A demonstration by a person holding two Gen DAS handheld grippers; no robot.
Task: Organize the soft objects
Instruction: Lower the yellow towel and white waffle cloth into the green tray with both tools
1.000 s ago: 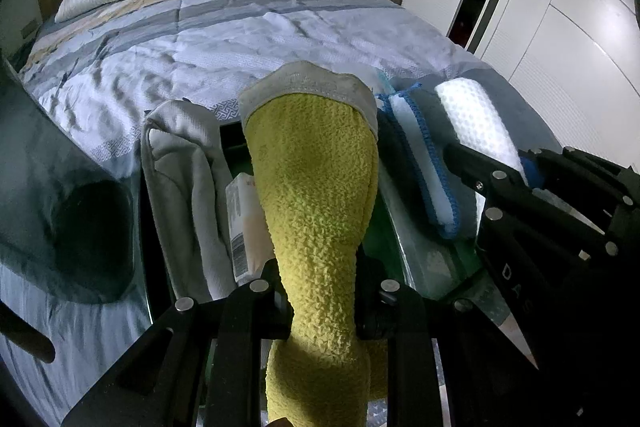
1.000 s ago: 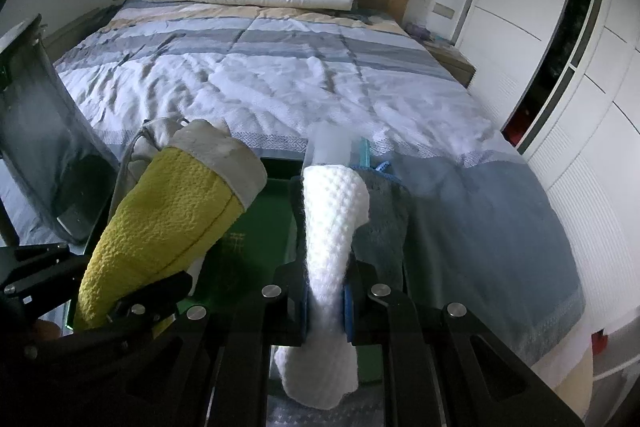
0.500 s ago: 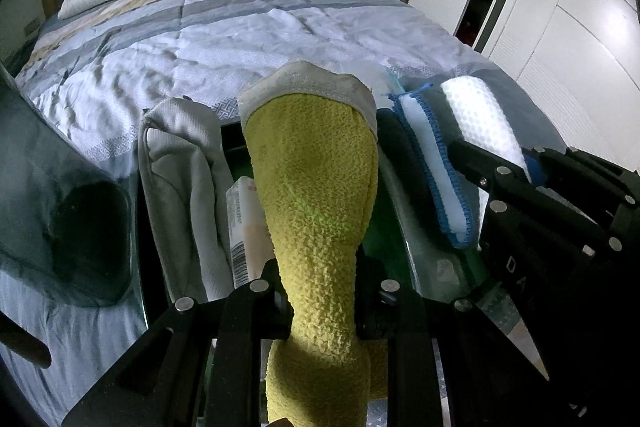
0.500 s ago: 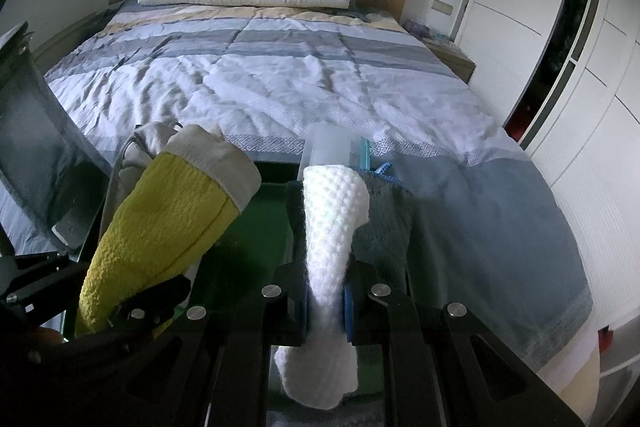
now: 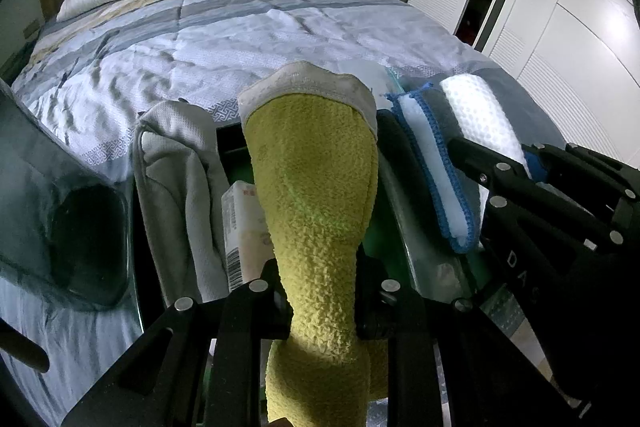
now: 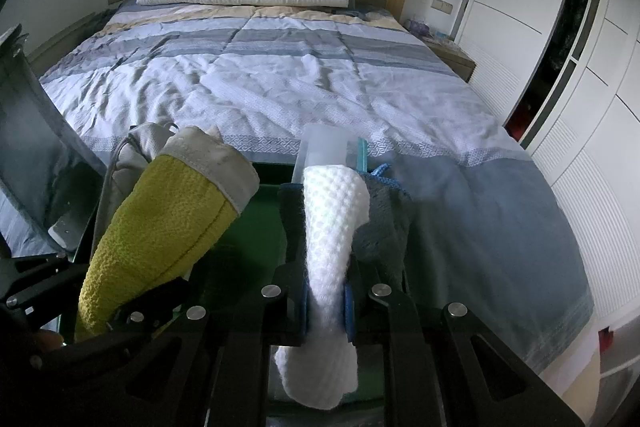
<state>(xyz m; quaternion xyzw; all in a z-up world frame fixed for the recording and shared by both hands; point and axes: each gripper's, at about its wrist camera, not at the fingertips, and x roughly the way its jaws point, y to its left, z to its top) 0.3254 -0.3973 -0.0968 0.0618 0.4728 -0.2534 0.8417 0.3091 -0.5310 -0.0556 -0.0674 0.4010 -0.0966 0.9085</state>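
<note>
Fingers (image 5: 256,311) pinch nubbly yellow towel (image 5: 316,195); waffle-knit white cloth (image 6: 332,227).

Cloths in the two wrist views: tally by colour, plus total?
Yellow: 1, the yellow cloth in the left gripper.
White: 1, the white cloth in the right gripper.
Grey: 1, the grey cloth.
Blue-edged: 1, the blue-edged cloth.
Total: 4
</note>
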